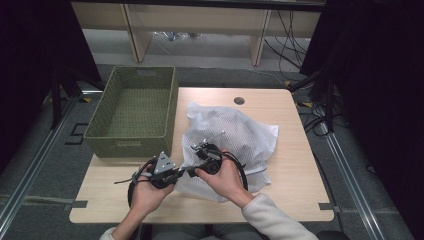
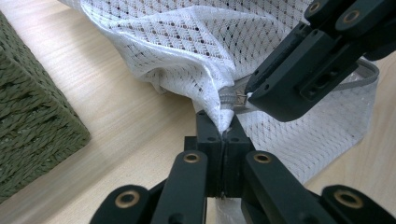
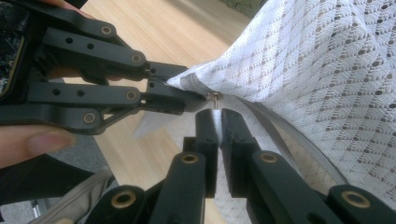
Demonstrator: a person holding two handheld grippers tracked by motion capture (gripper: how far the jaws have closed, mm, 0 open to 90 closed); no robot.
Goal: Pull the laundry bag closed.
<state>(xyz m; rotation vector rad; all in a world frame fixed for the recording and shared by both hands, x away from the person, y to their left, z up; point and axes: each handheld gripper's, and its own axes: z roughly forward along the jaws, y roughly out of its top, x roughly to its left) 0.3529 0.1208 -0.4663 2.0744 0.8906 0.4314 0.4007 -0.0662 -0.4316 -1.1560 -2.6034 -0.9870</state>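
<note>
We are at the near corner of the white mesh laundry bag [image 1: 230, 137], which lies crumpled on the wooden table [image 1: 295, 170] just right of the green woven basket [image 1: 134, 110]. The left gripper [image 2: 223, 133] has its jaws pressed together on the pinched corner of the mesh, right beside the end of the zip [image 2: 229, 98] — a good anchor. From the high view it [image 1: 182, 172] sits at the bag's near-left edge, held low over the table.

The right gripper [image 3: 217, 121] comes in from the other side, its jaws narrowed to a thin slit with the small white zip pull [image 3: 216, 113] caught between them, the metal slider [image 3: 214, 97] just above the tips. We judge the grip as closed on that tab, though it is a slim hold.

The step in hand looks like working the zip — and doing it well means keeping the two grippers pulling apart along the line of the grey zip tape [image 3: 280, 130], not across it. We want the left one fixed and firm so the mesh stays taut, and the right one drawing steadily, without twisting, so the tab does not slip out. If the fabric bunches under the slider, we ease off and re-tension first.
</note>
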